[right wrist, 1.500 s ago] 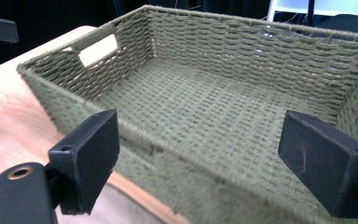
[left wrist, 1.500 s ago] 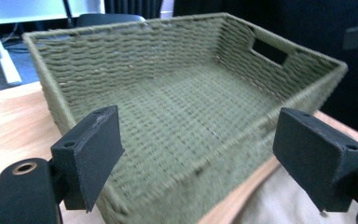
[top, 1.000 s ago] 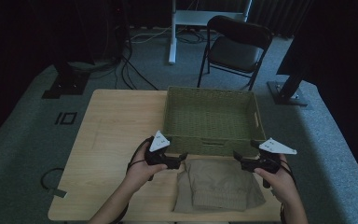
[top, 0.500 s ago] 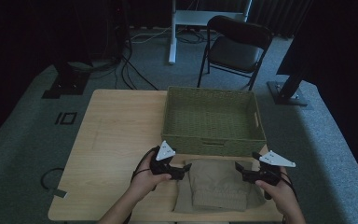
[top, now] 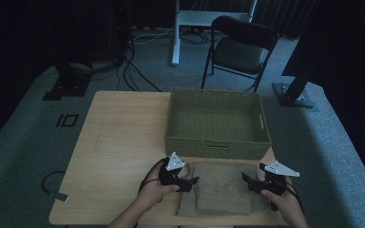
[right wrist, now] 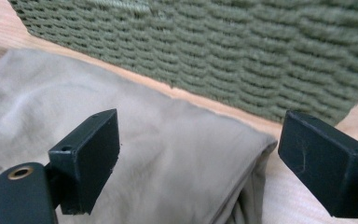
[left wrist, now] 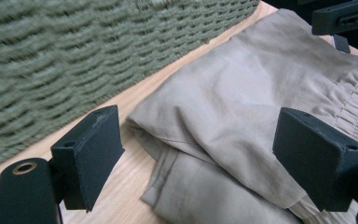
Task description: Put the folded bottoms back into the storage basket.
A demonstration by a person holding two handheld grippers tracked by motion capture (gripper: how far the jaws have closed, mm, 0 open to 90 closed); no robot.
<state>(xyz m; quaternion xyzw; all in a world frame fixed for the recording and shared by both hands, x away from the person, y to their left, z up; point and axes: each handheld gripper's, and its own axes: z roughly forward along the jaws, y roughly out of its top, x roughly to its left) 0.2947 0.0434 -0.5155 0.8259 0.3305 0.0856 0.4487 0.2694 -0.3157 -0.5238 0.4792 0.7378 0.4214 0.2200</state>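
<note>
A folded khaki garment (top: pixel 223 190) with an elastic waistband lies on the wooden table (top: pixel 119 142) near its front edge, just in front of a green woven basket (top: pixel 216 121). My left gripper (top: pixel 192 180) sits at the garment's left edge, open, its jaws spread around the folded corner (left wrist: pixel 205 121). My right gripper (top: pixel 245 179) is at the garment's right edge, open too, with the cloth's right fold (right wrist: pixel 191 158) between its jaws. The basket wall (right wrist: pixel 223 51) fills the background of the right gripper view. The basket (left wrist: pixel 65 60) also rises behind the cloth in the left gripper view.
A black folding chair (top: pixel 240 47) and a white desk leg (top: pixel 176 33) stand beyond the table. Cables (top: pixel 133 66) run across the grey carpet. The table's left half is bare wood. The basket looks empty inside.
Both hands have moved toward the table's front edge and lower, bringing the grippers down to the garment's left and right sides. The garment has stayed in place.
</note>
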